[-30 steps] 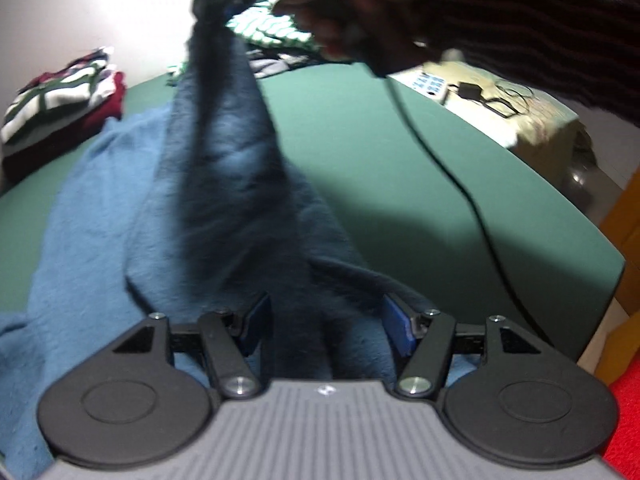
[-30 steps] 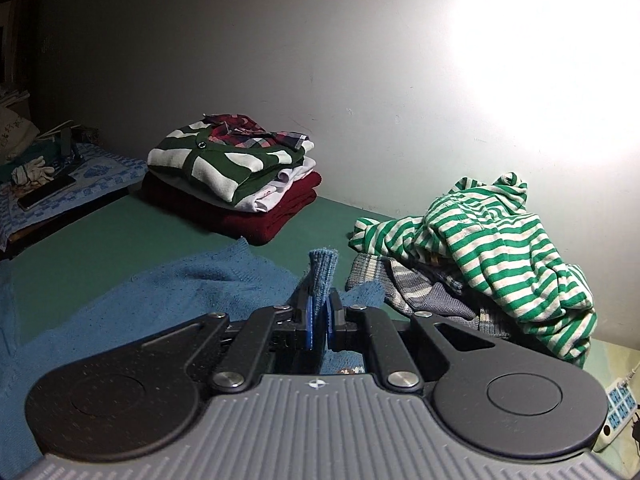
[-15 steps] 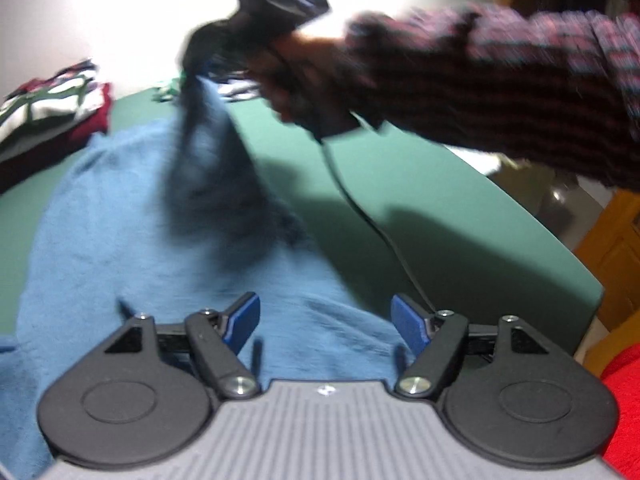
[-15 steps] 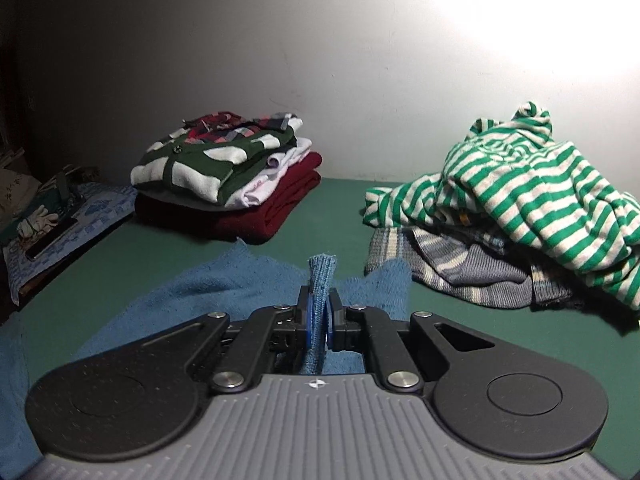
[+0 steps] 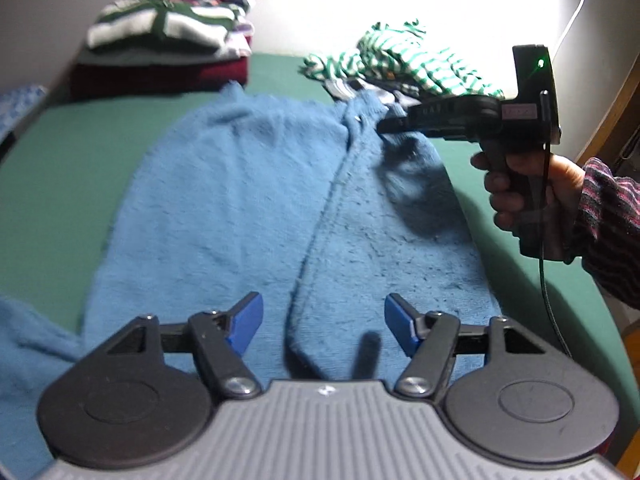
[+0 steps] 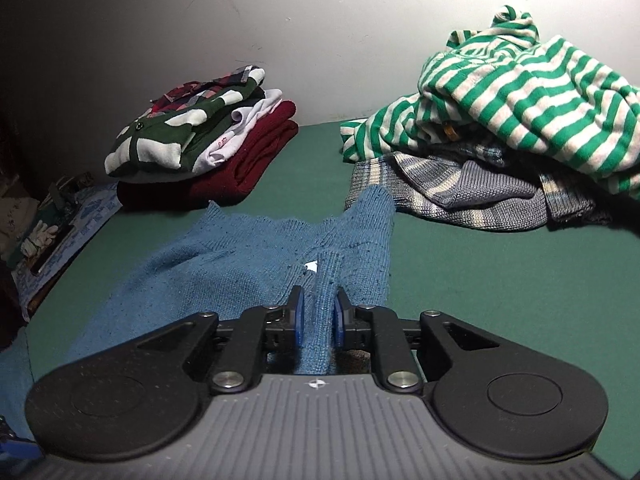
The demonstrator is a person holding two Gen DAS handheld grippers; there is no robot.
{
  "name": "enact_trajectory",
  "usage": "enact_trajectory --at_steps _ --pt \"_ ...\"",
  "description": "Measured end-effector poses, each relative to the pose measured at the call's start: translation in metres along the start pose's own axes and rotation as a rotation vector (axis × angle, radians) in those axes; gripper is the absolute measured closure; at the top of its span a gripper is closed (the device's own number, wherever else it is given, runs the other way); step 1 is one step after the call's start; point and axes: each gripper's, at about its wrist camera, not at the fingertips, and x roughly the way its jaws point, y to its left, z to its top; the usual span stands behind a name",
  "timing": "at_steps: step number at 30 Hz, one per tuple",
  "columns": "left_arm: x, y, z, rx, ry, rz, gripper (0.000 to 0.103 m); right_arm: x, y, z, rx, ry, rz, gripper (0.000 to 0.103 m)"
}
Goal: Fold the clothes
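A blue knitted sweater (image 5: pixel 256 184) lies spread on the green table (image 5: pixel 56 168), with one part folded lengthwise over its right side. My left gripper (image 5: pixel 323 322) is open and empty just above the sweater's near hem. My right gripper (image 6: pixel 318 316) has its jaws slightly apart around a fold of the sweater (image 6: pixel 320 320) near the collar, low over the table. The right gripper also shows in the left wrist view (image 5: pixel 384 126) at the sweater's far right corner.
A stack of folded clothes (image 6: pixel 200 148) stands at the back left against the wall. A pile of unfolded clothes with a green-striped top (image 6: pixel 520 100) lies at the back right. A side table with small items (image 6: pixel 52 220) is at the far left.
The right gripper has carried the lifted part of the sweater down and laid it flat on the table. Its jaws have parted slightly. The left gripper stayed open.
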Motion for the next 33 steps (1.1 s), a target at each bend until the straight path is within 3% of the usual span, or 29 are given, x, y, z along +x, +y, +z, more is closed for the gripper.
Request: enact_trajectory --at_steps 1,3,4,5,6,9,12,19,23,26,30,33 --pt "0.003 0.0 -0.001 -0.005 0.011 -0.011 0.038 0.0 -0.001 0.0 0.009 0.001 0.011 0.082" --pt "0.008 -0.002 -0.002 -0.008 0.018 -0.009 0.06 0.001 -0.001 -0.001 0.007 0.002 0.022 0.08" --pt "0.008 -0.003 -0.003 -0.011 0.017 -0.006 0.064 0.001 0.001 -0.001 -0.003 0.002 0.019 0.086" --pt "0.006 -0.003 -0.003 -0.014 0.014 -0.004 0.076 0.001 0.002 -0.001 -0.021 -0.002 0.018 0.096" --pt "0.005 -0.003 -0.003 -0.018 0.011 -0.001 0.085 -0.001 0.003 0.0 -0.031 -0.012 0.025 0.095" --pt "0.001 -0.004 -0.002 -0.028 0.001 0.006 0.094 -0.007 0.004 0.006 -0.034 -0.053 0.071 0.096" --pt "-0.003 -0.005 -0.002 -0.039 -0.009 0.014 0.094 -0.01 0.005 0.013 -0.03 -0.102 0.123 0.096" --pt "0.001 -0.004 0.0 -0.057 0.005 0.034 0.094 0.025 0.005 -0.002 -0.112 -0.054 0.008 0.094" --pt "0.004 -0.002 0.001 -0.064 0.019 0.032 0.093 0.005 -0.011 0.005 0.02 -0.039 0.031 0.069" --pt "0.004 0.002 0.0 -0.071 0.019 0.026 0.092 -0.039 -0.016 0.0 0.044 -0.089 0.02 0.062" --pt "0.005 0.001 -0.001 -0.059 0.02 0.035 0.092 -0.106 -0.006 -0.031 0.049 0.056 0.185 0.064" --pt "0.006 -0.002 0.0 -0.042 0.024 0.039 0.092 -0.15 0.019 -0.07 -0.017 0.243 0.314 0.063"
